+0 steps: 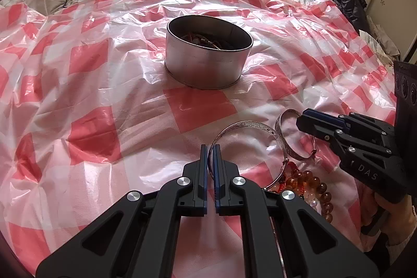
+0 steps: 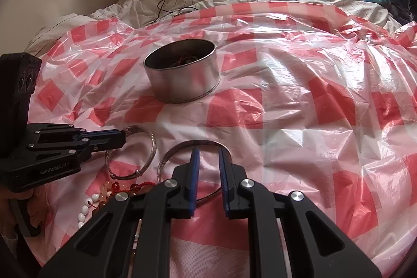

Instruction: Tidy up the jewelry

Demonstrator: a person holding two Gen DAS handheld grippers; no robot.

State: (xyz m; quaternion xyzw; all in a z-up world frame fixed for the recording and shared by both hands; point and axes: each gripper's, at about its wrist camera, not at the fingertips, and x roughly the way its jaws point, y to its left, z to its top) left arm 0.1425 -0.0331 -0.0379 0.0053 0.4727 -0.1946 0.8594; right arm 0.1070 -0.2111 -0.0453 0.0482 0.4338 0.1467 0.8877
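Left tongs (image 1: pixel 210 147) are pinching a silver bangle (image 1: pixel 245 127) while right tongs (image 2: pixel 208 153) are hanging spread over another bangle (image 2: pixel 198 145).

Left gripper (image 1: pixel 210 147), fingers nearly closed with a narrow gap, pointing forward and low. Right gripper (image 2: pixel 209 151), fingers parted, held level just beside it. A hand (image 1: pixel 391 210) grips the right handle.
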